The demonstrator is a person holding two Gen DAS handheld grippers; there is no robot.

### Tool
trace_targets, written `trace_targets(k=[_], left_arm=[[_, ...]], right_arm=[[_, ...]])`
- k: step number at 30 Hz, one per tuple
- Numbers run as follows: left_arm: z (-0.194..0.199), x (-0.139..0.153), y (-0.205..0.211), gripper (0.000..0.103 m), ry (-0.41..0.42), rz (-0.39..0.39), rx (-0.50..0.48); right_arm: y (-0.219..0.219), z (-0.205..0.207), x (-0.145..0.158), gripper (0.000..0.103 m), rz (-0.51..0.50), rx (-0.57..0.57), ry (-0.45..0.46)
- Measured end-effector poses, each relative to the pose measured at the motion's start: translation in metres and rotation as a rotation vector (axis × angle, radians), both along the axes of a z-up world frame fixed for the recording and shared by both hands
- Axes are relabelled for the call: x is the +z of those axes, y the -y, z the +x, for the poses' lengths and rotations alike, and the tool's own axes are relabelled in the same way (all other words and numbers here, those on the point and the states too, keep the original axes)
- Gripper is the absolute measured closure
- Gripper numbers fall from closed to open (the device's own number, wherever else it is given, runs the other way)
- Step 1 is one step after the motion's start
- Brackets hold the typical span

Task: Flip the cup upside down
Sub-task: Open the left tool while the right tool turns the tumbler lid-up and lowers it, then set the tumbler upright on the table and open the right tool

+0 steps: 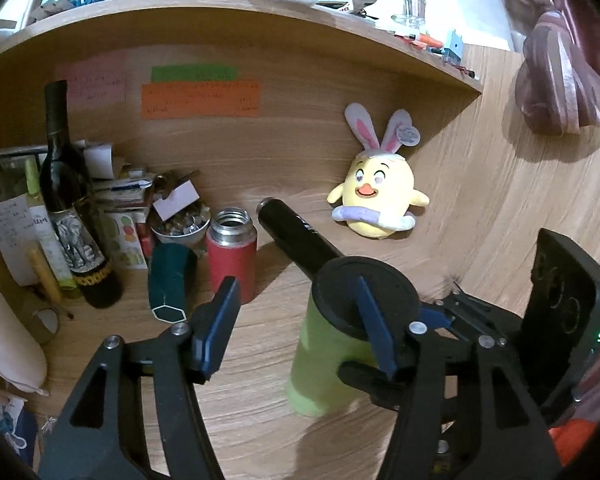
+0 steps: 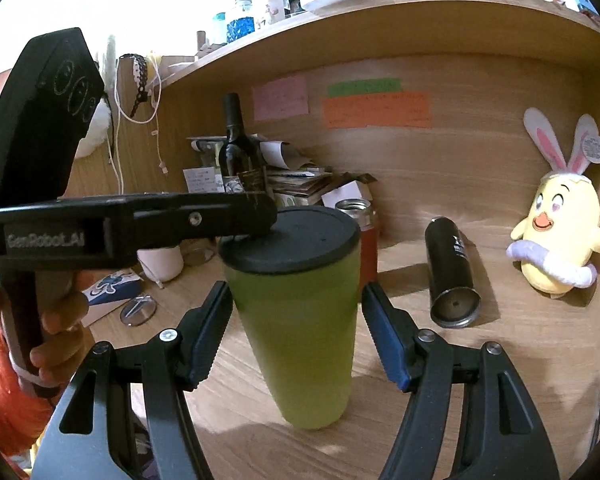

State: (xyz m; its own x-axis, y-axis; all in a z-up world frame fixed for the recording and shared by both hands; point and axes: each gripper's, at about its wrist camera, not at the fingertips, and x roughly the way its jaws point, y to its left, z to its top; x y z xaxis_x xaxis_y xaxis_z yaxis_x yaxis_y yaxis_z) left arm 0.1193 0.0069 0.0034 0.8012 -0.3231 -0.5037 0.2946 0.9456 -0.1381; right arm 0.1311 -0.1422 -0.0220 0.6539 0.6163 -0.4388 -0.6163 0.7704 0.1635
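A lime-green cup [image 2: 300,320] with a black lid [image 2: 290,240] stands upright on the wooden desk. It also shows in the left wrist view [image 1: 324,360]. My right gripper [image 2: 296,332] is open, its blue pads on either side of the cup's body, a small gap on each side. My left gripper [image 1: 296,324] is open; its right finger [image 1: 374,324] rests over the lid [image 1: 364,292]. In the right wrist view the left gripper [image 2: 256,216] reaches in from the left, its tip on the lid's edge.
A black bottle [image 2: 452,272] lies on its side to the right of the cup. A red flask [image 1: 232,256], a wine bottle [image 1: 72,208], a bowl of clutter [image 1: 180,228] and papers stand at the back left. A yellow plush chick [image 2: 556,236] sits at the right.
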Motion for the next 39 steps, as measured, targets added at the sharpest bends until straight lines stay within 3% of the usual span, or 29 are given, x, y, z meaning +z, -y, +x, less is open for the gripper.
trace_targets(k=[6,8,17,21,22,23,39], left_arm=[[-0.011,0.008,-0.003,0.044,0.029,-0.015,0.015],[-0.024,0.016,-0.006,0.043,0.068,-0.02,0.028],[-0.094,0.03,-0.008,0.022,0.242,0.021,0.149],[-0.119,0.026,-0.006,0.004,0.294,0.026,0.207],[-0.123,0.025,-0.005,0.002,0.301,0.025,0.216],[-0.127,0.024,-0.003,0.002,0.303,0.027,0.222],[-0.168,0.002,0.025,0.0,0.32,0.056,0.246]], right_arm=[[0.015,-0.013,0.006,0.038,-0.018,-0.019,0.005],[0.021,-0.018,0.01,0.032,-0.014,-0.032,0.008],[0.051,-0.056,0.044,0.01,0.013,-0.135,0.12],[0.057,-0.072,0.053,0.009,0.019,-0.161,0.145],[0.058,-0.075,0.054,0.004,0.021,-0.167,0.148],[0.06,-0.08,0.056,0.0,0.022,-0.178,0.152],[0.088,-0.121,0.064,0.0,0.063,-0.265,0.195]])
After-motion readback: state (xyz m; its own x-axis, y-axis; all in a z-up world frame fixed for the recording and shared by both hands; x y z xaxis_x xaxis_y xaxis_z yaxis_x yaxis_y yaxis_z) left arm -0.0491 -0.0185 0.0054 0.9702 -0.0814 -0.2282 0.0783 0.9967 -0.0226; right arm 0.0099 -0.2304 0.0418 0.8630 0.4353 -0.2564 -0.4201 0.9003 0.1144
